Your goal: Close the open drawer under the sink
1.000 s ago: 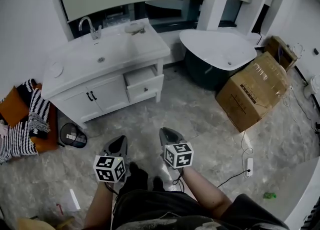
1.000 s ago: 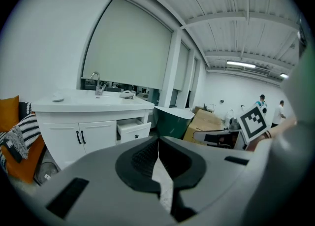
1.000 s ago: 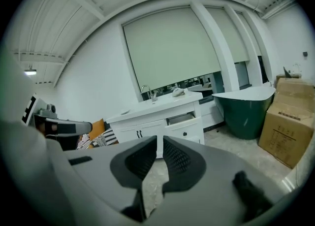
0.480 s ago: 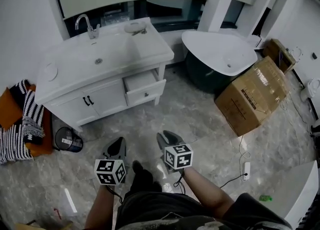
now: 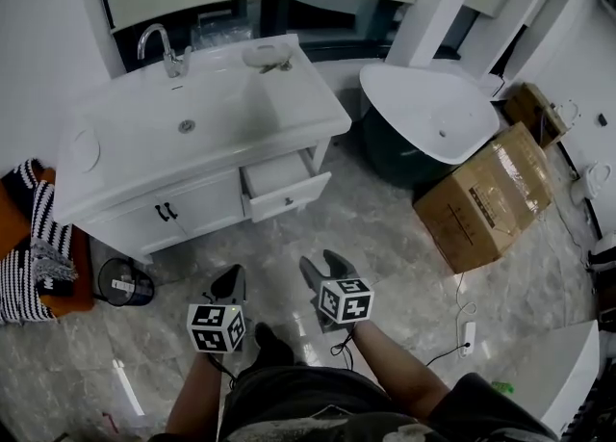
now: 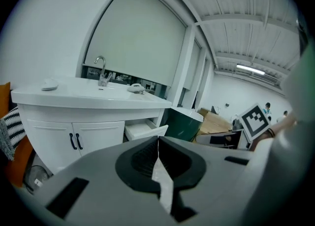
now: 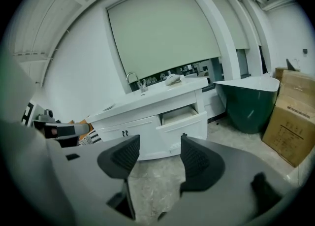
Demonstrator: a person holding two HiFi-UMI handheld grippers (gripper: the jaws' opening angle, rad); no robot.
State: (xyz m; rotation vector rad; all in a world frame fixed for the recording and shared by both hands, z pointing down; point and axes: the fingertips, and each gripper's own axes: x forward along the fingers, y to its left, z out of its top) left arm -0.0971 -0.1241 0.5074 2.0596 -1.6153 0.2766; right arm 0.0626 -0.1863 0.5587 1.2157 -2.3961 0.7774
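Note:
A white vanity [image 5: 96, 195] with a sink basin [image 5: 183, 127] stands ahead of me. Its right-hand drawer [image 5: 287, 195] is pulled out, and it also shows in the left gripper view [image 6: 145, 130] and the right gripper view [image 7: 183, 116]. Both grippers hang over the floor, well short of the drawer. My left gripper [image 5: 229, 283] [image 6: 158, 139] is shut with nothing in it. My right gripper [image 5: 324, 267] [image 7: 160, 141] is open; its jaws have just been opening and nothing is between them.
A dark-sided bathtub [image 5: 423, 113] stands right of the vanity, with a large cardboard box [image 5: 491, 190] beside it. A round bin [image 5: 125, 286] and a striped cloth [image 5: 38, 257] lie at the left. A power strip [image 5: 469, 334] with its cord lies on the marble floor at the right.
The vanity has come closer as both grippers moved towards it. The right gripper's jaws went from shut to open. The left gripper stayed shut.

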